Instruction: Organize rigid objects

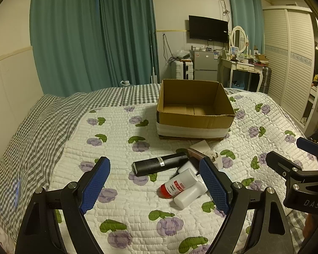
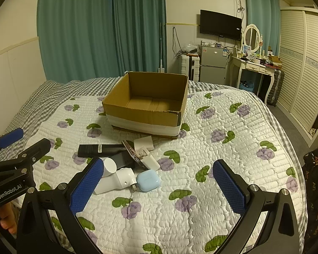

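- Left gripper [image 1: 154, 182], black frame with blue textured pads, hangs over the bed with its jaws spread wide and nothing between them.
- Right gripper [image 2: 155, 182], same build, is also spread wide and empty, hovering just above the quilt.
- Open brown cardboard box [image 2: 146, 103] with a white band round its base sits on the white quilt with purple flowers [image 2: 222, 158], beyond the pile; nothing shows inside it.
- The clutter lies bunched together on the quilt, near the box's front side.
- Long black cylindrical tube [image 1: 159, 164] lies flat at the pile's far-left edge, a barcode label on its side.
- White plastic bottle with a red cap and red label [image 1: 178, 185] lies on its side, touching a plain white bottle [image 1: 189, 194] next to it.
- From the right wrist view, a pale blue rounded earbud case [image 2: 148, 180] rests at the near edge of the pile, against a white plug adapter [image 2: 122, 178].
- A white charger block [image 2: 147, 156] with metal prongs lies just behind it, partly over a dark flat item I cannot make out.
- Teal curtains [image 2: 99, 29] hang behind the bed.
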The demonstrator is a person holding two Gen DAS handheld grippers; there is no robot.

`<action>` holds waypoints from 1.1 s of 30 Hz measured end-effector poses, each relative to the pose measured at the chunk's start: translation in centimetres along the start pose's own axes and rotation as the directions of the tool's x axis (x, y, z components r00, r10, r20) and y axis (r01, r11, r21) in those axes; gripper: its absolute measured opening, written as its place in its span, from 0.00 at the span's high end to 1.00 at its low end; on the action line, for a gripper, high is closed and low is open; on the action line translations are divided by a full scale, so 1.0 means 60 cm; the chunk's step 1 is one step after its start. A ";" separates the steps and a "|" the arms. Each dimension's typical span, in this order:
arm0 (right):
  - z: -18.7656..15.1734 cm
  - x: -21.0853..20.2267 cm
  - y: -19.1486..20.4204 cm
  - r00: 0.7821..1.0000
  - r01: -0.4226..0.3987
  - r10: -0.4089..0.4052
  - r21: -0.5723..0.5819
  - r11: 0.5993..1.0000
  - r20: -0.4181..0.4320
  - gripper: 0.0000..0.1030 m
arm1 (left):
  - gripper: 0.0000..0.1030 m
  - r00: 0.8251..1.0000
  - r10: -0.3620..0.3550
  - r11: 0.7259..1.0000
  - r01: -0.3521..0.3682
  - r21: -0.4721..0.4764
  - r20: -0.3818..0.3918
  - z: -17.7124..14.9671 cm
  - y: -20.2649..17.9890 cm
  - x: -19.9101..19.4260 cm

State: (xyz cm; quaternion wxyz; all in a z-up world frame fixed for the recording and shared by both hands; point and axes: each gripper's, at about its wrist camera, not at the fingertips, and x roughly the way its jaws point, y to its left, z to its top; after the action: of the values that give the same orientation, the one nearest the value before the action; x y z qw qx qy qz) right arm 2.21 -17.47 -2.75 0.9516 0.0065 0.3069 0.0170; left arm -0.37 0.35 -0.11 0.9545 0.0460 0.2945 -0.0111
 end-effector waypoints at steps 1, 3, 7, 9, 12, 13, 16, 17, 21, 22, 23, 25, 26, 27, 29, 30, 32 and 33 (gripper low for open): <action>0.000 0.000 0.000 1.000 0.000 0.000 0.000 1.000 -0.001 0.00 | 0.14 1.000 0.001 1.000 -0.001 0.000 -0.001 0.000 0.001 0.000; 0.000 0.000 0.000 1.000 0.000 0.000 -0.001 1.000 -0.001 0.00 | 0.14 1.000 0.001 1.000 -0.001 0.000 -0.001 -0.001 0.000 0.000; -0.001 0.000 0.001 1.000 -0.001 0.001 -0.002 1.000 -0.001 0.00 | 0.14 1.000 0.002 1.000 -0.002 -0.001 -0.001 -0.002 0.001 0.000; -0.001 0.000 0.001 1.000 -0.002 0.002 -0.002 1.000 -0.002 0.00 | 0.14 1.000 0.001 1.000 -0.001 -0.001 -0.001 -0.002 0.001 0.000; 0.002 0.000 0.002 1.000 -0.006 0.006 -0.007 1.000 -0.002 0.00 | 0.14 1.000 0.000 1.000 0.000 -0.001 -0.001 -0.001 0.002 0.000; 0.002 0.000 0.003 1.000 -0.007 0.007 -0.007 1.000 -0.002 0.00 | 0.14 1.000 0.001 1.000 -0.001 -0.002 -0.001 -0.003 0.001 0.001; 0.000 -0.001 0.003 1.000 -0.011 0.011 -0.008 1.000 -0.001 0.00 | 0.14 1.000 0.001 1.000 -0.001 -0.002 -0.001 -0.003 0.001 0.001; 0.000 -0.001 0.003 1.000 -0.012 0.012 -0.008 1.000 -0.001 0.00 | 0.14 1.000 0.002 1.000 -0.002 -0.002 -0.002 -0.003 0.001 0.001; -0.003 -0.002 0.002 1.000 -0.017 0.017 -0.010 1.000 0.000 0.00 | 0.14 1.000 0.001 1.000 -0.001 -0.002 -0.002 -0.003 0.001 0.001; -0.003 -0.003 0.002 1.000 -0.019 0.019 -0.009 1.000 0.001 0.00 | 0.14 1.000 0.000 1.000 0.000 -0.002 -0.001 -0.004 0.002 0.000; -0.002 -0.003 0.002 1.000 -0.021 0.021 -0.009 1.000 0.004 0.00 | 0.14 1.000 -0.001 1.000 0.001 -0.002 -0.002 -0.002 0.001 0.001; 0.001 -0.007 0.003 1.000 -0.023 0.023 -0.012 1.000 0.012 0.00 | 0.14 1.000 -0.002 1.000 0.002 0.000 0.004 -0.003 0.000 -0.002; 0.001 -0.008 0.004 1.000 -0.023 0.023 -0.014 1.000 0.013 0.00 | 0.14 1.000 -0.002 1.000 0.002 0.001 0.006 -0.004 -0.002 -0.003; 0.002 -0.008 0.003 1.000 -0.023 0.024 -0.015 1.000 0.013 0.00 | 0.14 1.000 -0.004 1.000 0.004 0.003 0.008 -0.004 -0.003 -0.004; 0.002 -0.008 0.003 1.000 -0.025 0.025 -0.015 1.000 0.011 0.00 | 0.14 1.000 -0.009 1.000 0.009 0.003 0.009 -0.006 -0.006 -0.004; 0.001 -0.007 0.002 1.000 -0.026 0.026 -0.015 1.000 0.008 0.00 | 0.14 1.000 -0.011 1.000 0.011 0.001 0.007 -0.007 -0.006 -0.004; -0.001 -0.005 0.000 1.000 -0.029 0.029 -0.017 0.999 0.002 0.00 | 0.14 1.000 -0.008 1.000 0.008 0.002 0.000 -0.009 -0.008 0.000; -0.003 -0.001 -0.001 1.000 -0.031 0.031 -0.018 0.999 -0.004 0.00 | 0.14 1.000 -0.003 1.000 0.003 0.004 -0.005 -0.010 -0.009 0.003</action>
State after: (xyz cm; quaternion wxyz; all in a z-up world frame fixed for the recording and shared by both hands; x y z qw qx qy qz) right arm 2.03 -17.55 -2.87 0.9507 0.0028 0.3082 0.0346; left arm -0.60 -0.15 -0.77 0.9536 0.0474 0.2971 -0.0132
